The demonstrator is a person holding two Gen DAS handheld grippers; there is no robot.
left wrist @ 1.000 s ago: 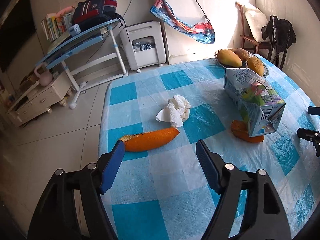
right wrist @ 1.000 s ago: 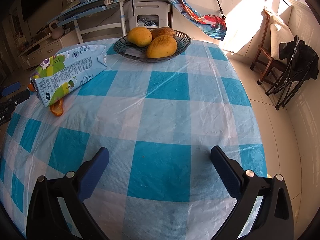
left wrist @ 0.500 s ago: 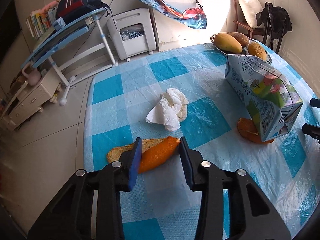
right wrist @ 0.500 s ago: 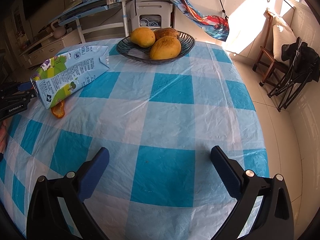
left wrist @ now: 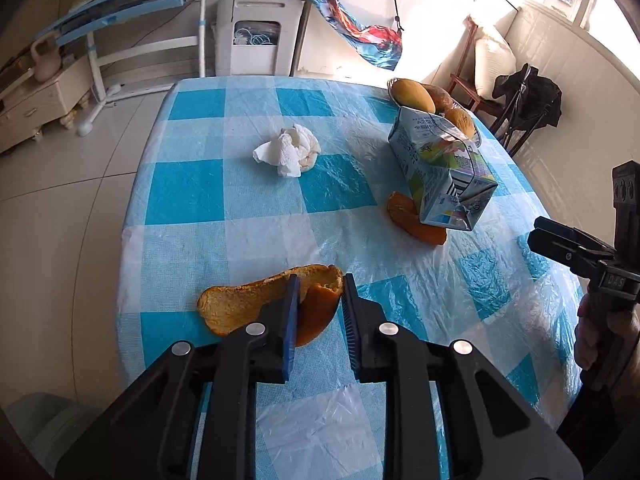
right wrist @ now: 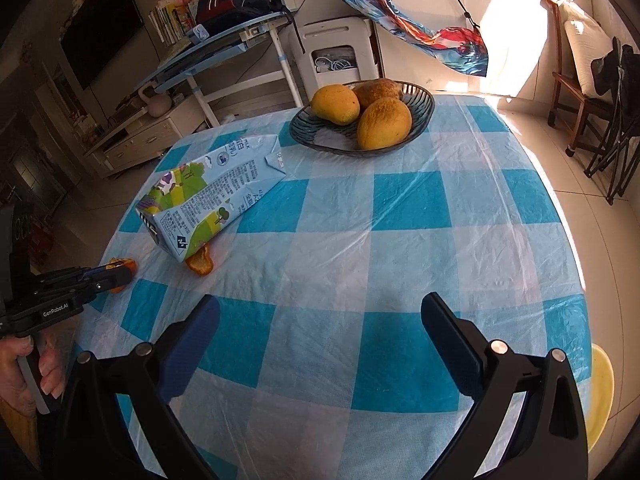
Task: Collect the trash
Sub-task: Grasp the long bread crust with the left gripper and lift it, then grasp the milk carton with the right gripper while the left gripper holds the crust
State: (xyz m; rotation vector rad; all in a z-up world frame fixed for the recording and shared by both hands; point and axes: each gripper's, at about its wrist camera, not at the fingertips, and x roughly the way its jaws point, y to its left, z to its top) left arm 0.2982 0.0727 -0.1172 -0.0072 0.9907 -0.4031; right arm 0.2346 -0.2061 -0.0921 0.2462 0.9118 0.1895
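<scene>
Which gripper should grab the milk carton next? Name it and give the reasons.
Right. The right gripper is open and empty over bare tablecloth, with the milk carton ahead of it. The left gripper is closing on an orange peel, so it is occupied.

My left gripper's fingers (left wrist: 294,316) are covering the near part of the orange peel (left wrist: 240,304). The milk carton (left wrist: 440,176) is hiding most of a second peel (left wrist: 416,224) beneath it and much of the fruit bowl (right wrist: 416,96) behind it. Beside the carton, my right gripper (left wrist: 576,248) is running off the picture's edge. Carton print is reading too small to make out.
</scene>
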